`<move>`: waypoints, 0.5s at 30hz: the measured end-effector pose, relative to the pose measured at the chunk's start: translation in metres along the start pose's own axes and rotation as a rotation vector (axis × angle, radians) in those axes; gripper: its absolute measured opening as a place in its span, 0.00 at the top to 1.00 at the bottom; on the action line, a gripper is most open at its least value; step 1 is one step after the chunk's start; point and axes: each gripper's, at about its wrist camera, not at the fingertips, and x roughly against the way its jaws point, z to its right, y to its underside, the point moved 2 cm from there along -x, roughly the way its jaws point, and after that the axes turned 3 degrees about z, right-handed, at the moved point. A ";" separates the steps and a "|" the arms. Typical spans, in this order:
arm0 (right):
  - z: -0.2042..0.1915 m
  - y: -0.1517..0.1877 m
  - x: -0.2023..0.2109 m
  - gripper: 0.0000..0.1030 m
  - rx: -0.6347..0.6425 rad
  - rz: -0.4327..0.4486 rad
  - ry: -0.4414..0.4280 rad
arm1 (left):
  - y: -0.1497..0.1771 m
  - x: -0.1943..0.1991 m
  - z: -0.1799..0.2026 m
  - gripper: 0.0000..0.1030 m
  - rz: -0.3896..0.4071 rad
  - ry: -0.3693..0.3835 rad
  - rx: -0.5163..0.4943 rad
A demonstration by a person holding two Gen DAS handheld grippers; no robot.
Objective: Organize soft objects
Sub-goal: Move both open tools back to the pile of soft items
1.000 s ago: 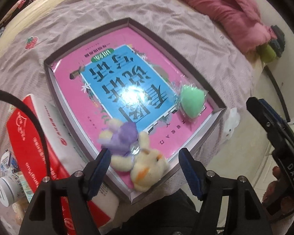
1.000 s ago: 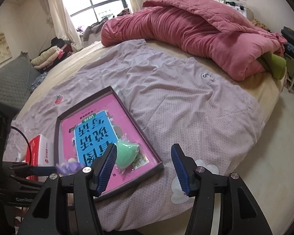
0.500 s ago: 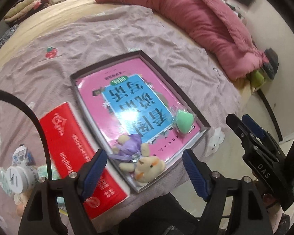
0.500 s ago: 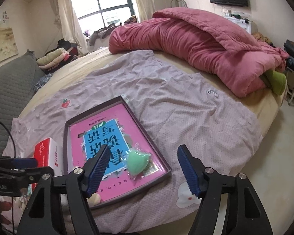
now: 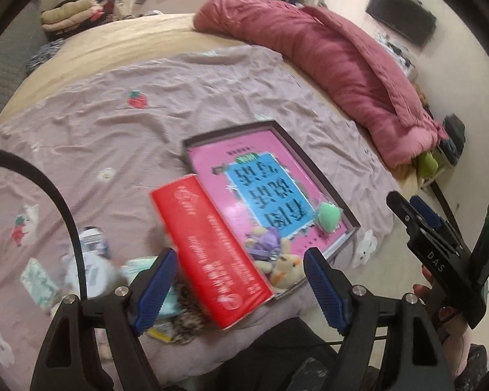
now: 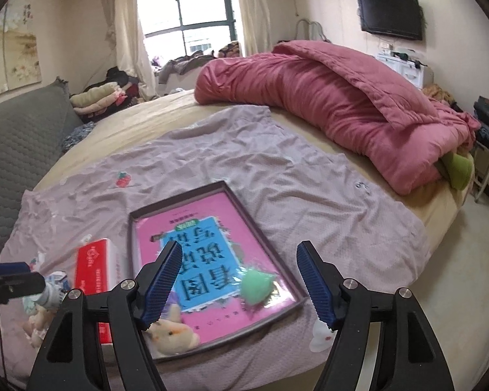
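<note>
Left gripper (image 5: 236, 288): jaws wide apart, nothing between them; it hangs above the near edge of the bed, over the red carton and the loose items beside it
Right gripper (image 6: 239, 285): jaws wide apart, empty; it hangs over the near end of the tray
Tray (image 6: 254, 220): shallow, dark-rimmed, lying on the lilac sheet (image 6: 277, 163) near the bed's near edge; a pink book cover fills its floor
Plush rabbit (image 5: 285, 268): cream, lying in the tray's near-left corner, touching the purple plush (image 5: 265, 242) just behind it
Green soft piece (image 6: 256, 285): wrapped in clear film, resting inside the tray at its near-right corner, apart from the two plush toys
Red carton (image 5: 208, 251): lies along the tray's left rim, its near end at the bed's edge
Loose items: a small white bottle (image 5: 89, 260) and pale packets left of the carton, outside the tray; blurred, so their kind cannot be told
Step in hand: judged as between picks, three soft things already in the tray, neither gripper committed
Next move: probably the left gripper lowers to the pile left of the carton; it needs a light closure on a yielding item and a lift clear of the carton before crossing to the tray
Risk: carton sits in that path and could be nudged
</note>
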 end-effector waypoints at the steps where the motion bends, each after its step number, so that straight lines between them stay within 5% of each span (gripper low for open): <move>1: -0.007 -0.002 0.003 0.28 0.015 0.006 -0.011 | 0.000 0.006 -0.007 0.23 0.009 -0.001 0.012; 15: -0.100 -0.012 0.033 0.28 0.135 0.060 -0.150 | 0.020 0.087 -0.132 0.23 0.104 -0.104 0.204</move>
